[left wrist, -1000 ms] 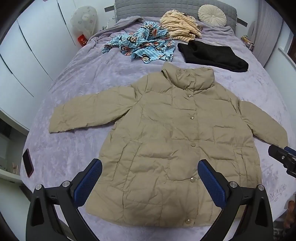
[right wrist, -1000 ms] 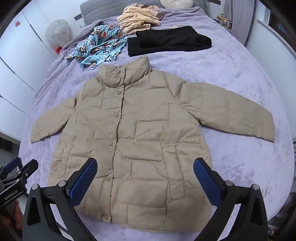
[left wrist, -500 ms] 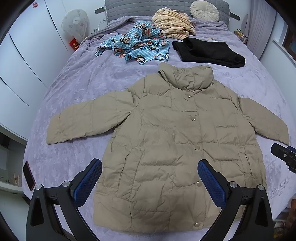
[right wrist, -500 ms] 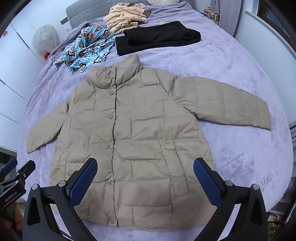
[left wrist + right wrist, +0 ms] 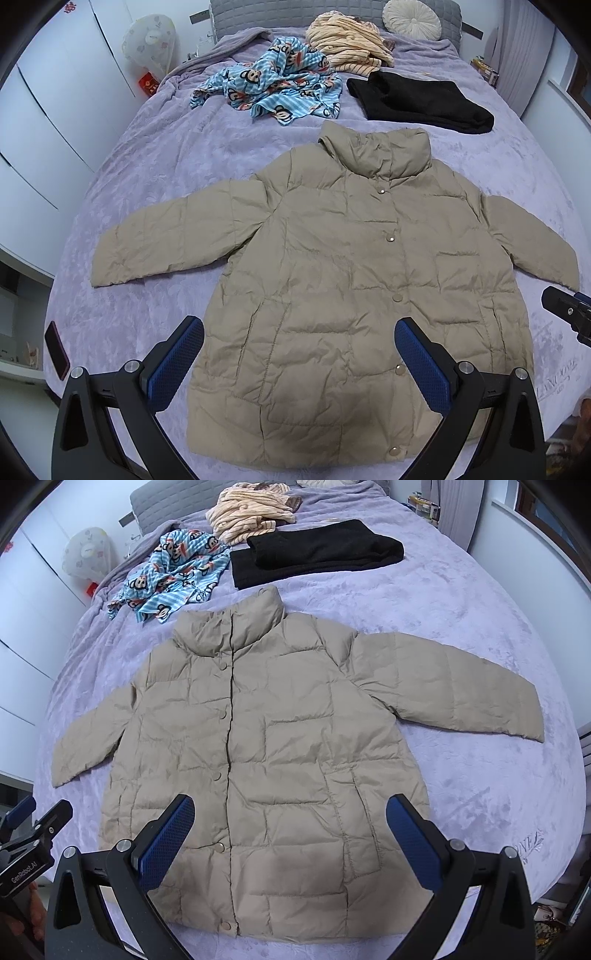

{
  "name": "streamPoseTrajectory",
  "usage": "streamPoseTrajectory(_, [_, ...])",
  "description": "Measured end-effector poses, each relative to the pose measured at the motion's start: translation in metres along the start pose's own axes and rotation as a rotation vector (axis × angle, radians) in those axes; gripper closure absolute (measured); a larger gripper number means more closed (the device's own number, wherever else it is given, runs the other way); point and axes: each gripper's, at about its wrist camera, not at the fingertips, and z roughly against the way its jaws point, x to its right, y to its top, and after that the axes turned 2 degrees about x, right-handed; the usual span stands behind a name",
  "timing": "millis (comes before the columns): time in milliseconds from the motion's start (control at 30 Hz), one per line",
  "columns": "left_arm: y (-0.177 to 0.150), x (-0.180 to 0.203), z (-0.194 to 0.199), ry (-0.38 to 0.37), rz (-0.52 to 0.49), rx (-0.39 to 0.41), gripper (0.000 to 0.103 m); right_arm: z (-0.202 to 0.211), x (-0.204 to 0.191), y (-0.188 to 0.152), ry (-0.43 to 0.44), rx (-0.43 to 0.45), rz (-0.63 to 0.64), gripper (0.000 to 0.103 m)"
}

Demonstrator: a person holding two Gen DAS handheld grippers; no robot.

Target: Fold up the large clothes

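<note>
Across the purple bed (image 5: 155, 155) the tan puffer jacket (image 5: 351, 295) lay flat, front up, snaps closed, both sleeves spread wide. Left sleeve (image 5: 177, 240) reached toward the bed edge, near a dark phone (image 5: 57, 350); a drag there could knock it off. Left gripper (image 5: 299, 362) hovered above the hem, spread wide, holding nothing. Right gripper (image 5: 290, 838) likewise wide and empty. Puffy, slick fill would likely spring back or slip from a shallow pinch. Right sleeve (image 5: 461, 694) lay near the far edge and might slide over.
</note>
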Motion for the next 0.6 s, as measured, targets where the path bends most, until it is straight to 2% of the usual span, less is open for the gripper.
streamPoseTrajectory(600, [-0.0052,0.0010,-0.0044,0.006,0.004,-0.007,0.000,-0.0032,0.0018,-0.0014,-0.004,-0.002,-0.002,0.000])
